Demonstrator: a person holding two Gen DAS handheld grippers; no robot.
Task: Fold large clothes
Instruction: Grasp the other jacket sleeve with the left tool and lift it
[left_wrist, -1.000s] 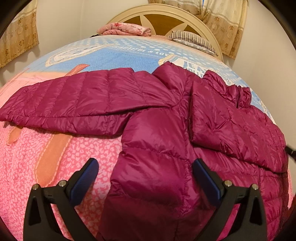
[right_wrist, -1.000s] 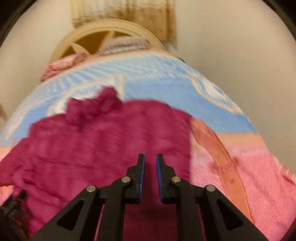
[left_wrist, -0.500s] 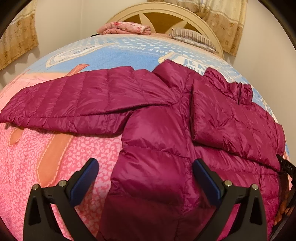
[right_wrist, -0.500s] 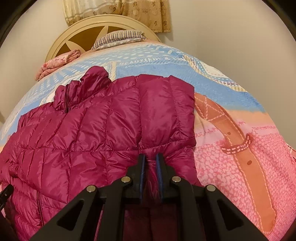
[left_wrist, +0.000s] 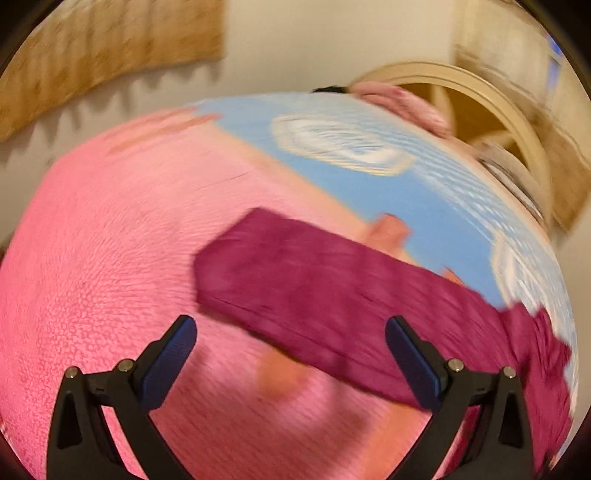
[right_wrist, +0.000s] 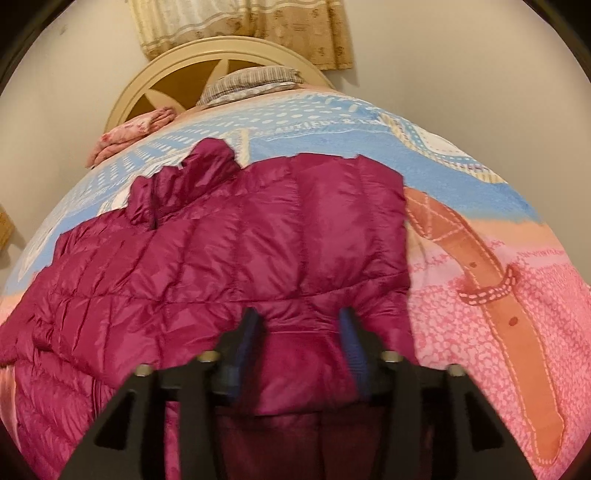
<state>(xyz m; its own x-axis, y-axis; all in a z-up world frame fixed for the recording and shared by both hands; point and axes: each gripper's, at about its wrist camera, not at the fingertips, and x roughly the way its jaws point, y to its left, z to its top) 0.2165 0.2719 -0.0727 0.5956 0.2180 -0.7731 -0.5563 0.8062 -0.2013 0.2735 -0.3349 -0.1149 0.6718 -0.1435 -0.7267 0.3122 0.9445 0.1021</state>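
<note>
A magenta quilted down jacket (right_wrist: 229, 258) lies on the bed, its right sleeve folded across the body and its collar toward the headboard. In the blurred left wrist view only its outstretched left sleeve (left_wrist: 325, 291) shows, with the cuff end toward the left. My left gripper (left_wrist: 291, 347) is open and empty, hovering just short of that sleeve. My right gripper (right_wrist: 301, 332) is open, its blue pads (right_wrist: 352, 343) standing either side of the folded sleeve's cuff end over the jacket body.
The bed has a pink and blue printed cover (right_wrist: 498, 314). A cream round headboard (right_wrist: 221, 55), a striped pillow (right_wrist: 251, 79) and a folded pink cloth (right_wrist: 129, 133) are at the far end. Walls and curtains surround the bed.
My right gripper has opened and let go of the folded sleeve. My left gripper has swung left, from over the jacket body toward the outstretched left sleeve.
</note>
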